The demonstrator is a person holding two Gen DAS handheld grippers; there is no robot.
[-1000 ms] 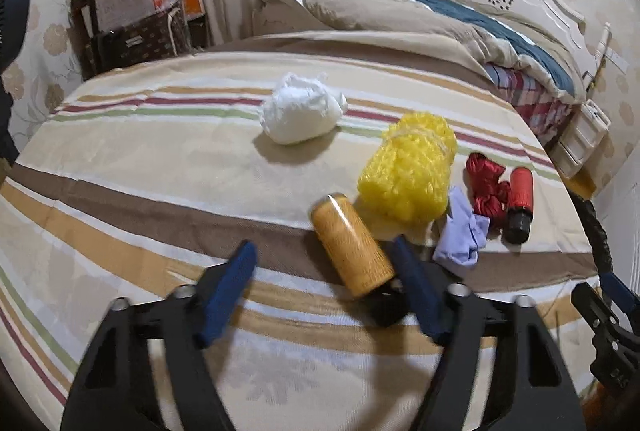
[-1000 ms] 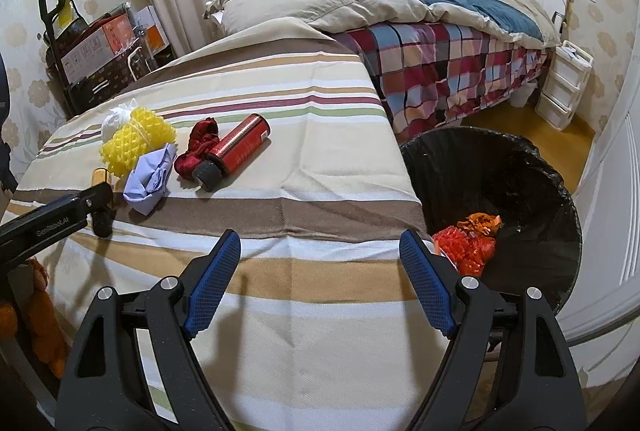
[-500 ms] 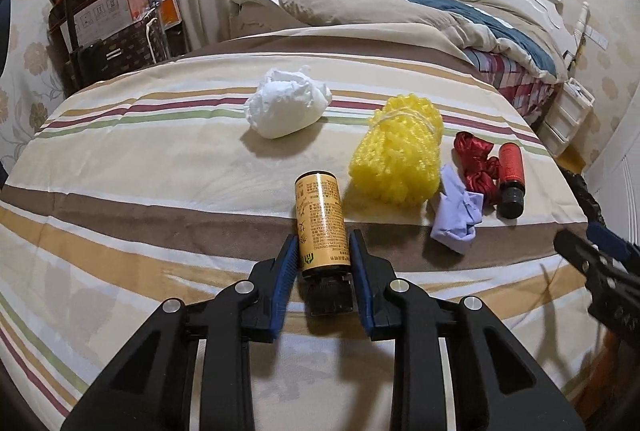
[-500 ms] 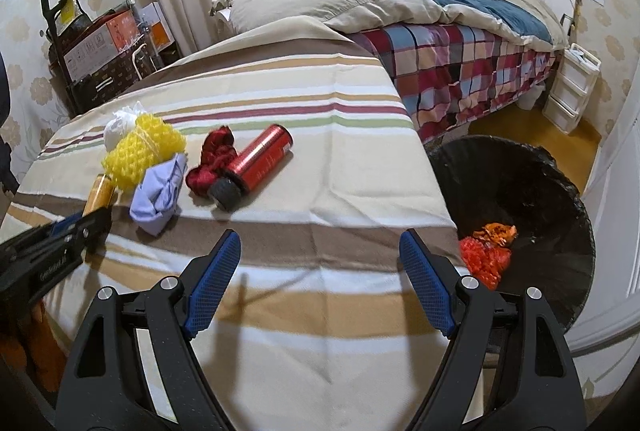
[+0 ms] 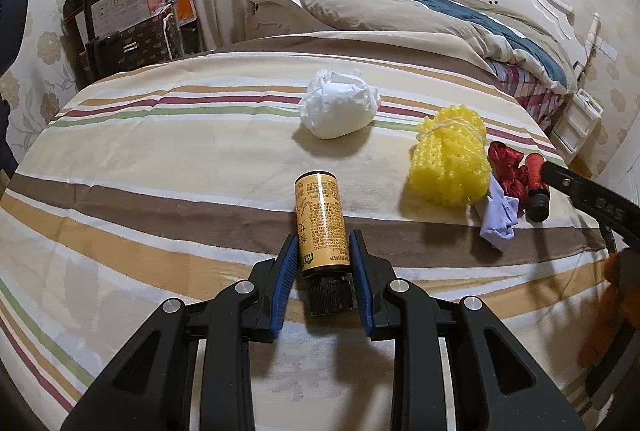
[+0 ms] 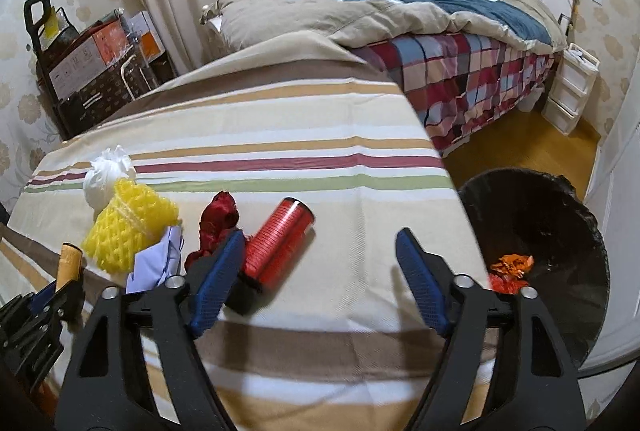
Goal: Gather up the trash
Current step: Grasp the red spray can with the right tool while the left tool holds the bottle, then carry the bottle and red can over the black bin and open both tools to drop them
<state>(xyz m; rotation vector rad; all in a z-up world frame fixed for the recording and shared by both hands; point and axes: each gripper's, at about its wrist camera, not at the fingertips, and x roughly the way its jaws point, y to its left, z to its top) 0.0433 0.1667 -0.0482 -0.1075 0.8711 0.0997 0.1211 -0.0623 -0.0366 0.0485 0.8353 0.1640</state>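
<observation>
Striped cloth (image 5: 168, 167): a beige sheet with brown, red and green stripes is spread on the surface; all loose trash is lying on it.
Bin (image 6: 560, 231): a round bin with a black liner is standing on the floor past the right edge of the cloth; orange scraps are seen inside.
Yellow net bundle (image 5: 452, 159): a tied bundle of yellow foam netting is placed between the white crumpled bag (image 5: 338, 105) and the red items.
Red can (image 6: 278, 245): a red cylindrical can with a black cap is lying on its side; its long axis runs up and to the right, its cap end touching or just behind the left pad, not between the pads.
Yellow can (image 5: 320, 221): a yellow printed can with a black cap is lying with its long axis along the fingers.
Left gripper (image 5: 323, 251): it is tilted downward and clamped narrow on the yellow can near the cap.
Right gripper (image 6: 320, 271): it is tilted downward; the jaws are closing, nothing is between them. It is judged the nearer one to the red can and the bin.
</observation>
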